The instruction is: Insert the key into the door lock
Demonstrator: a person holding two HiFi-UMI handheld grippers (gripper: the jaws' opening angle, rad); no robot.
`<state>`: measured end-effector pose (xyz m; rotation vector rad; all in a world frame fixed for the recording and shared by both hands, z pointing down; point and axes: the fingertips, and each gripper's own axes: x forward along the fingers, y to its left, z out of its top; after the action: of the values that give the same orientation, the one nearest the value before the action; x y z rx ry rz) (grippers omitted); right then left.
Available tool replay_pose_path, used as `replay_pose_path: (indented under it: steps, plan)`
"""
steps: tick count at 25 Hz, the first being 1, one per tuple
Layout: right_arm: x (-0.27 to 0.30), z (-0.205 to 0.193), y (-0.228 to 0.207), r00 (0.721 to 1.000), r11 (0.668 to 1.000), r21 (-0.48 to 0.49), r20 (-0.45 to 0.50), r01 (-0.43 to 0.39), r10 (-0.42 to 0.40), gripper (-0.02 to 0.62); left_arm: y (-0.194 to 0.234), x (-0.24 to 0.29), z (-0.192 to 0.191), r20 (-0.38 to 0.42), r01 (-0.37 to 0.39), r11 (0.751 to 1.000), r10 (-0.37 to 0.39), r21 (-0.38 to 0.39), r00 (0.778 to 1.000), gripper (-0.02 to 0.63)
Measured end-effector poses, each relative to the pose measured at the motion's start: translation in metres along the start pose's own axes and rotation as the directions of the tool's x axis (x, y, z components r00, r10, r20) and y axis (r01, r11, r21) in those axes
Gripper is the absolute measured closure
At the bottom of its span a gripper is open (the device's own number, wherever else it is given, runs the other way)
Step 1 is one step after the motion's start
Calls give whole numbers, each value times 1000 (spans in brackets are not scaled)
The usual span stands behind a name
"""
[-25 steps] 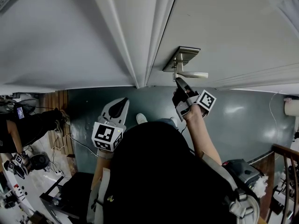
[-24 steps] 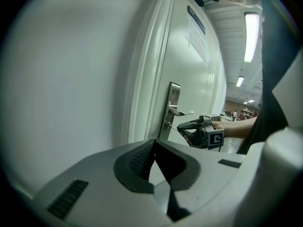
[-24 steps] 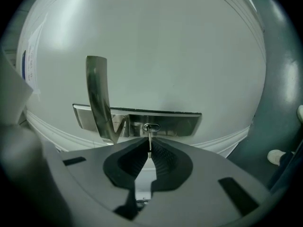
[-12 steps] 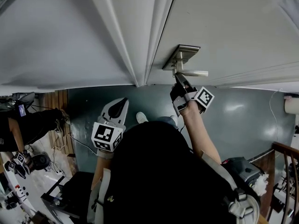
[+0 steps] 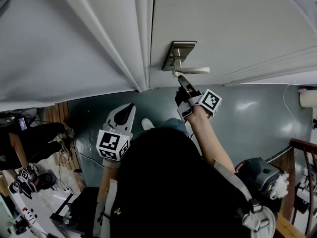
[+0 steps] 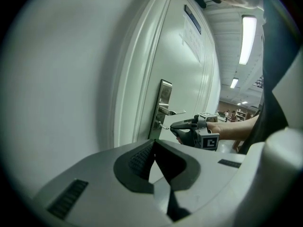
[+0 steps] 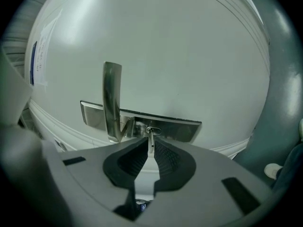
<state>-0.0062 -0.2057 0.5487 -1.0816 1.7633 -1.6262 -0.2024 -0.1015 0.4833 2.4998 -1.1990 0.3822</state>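
Key (image 7: 150,144) at lock (image 7: 152,130), clamped (right tool (image 7: 150,148))

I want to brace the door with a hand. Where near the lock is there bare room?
Free: the bare door panel beside the lock plate, away from the frame. Crowded: under the handle, where the right gripper holds the key at the keyhole.

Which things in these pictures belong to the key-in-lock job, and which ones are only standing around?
Job in hand:
key, pinched in right gripper
keyhole
lock plate
door

Not in use:
left gripper, shut, empty
door handle
paper notice
bystander
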Motion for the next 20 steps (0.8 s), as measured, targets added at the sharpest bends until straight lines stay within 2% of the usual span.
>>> replay_pose_path:
  steps: [6, 11, 16, 20]
  plan:
    - [-39, 15, 10, 1000, 990, -137, -4, 17, -18, 563, -23, 19, 9, 6, 52, 999, -52, 16, 999, 598]
    - [-68, 37, 34, 1000, 957, -292, -5, -6, 5, 564, -50, 44, 19, 11, 105, 994, -106, 37, 994, 598]
    - [-108, 59, 55, 1000, 898, -438, 23, 28, -20, 569, -81, 64, 34, 30, 150, 987, -152, 63, 988, 598]
    - [-145, 81, 67, 998, 818, -573, 46, 53, -33, 569, -113, 83, 46, 45, 172, 982, -176, 85, 983, 598]
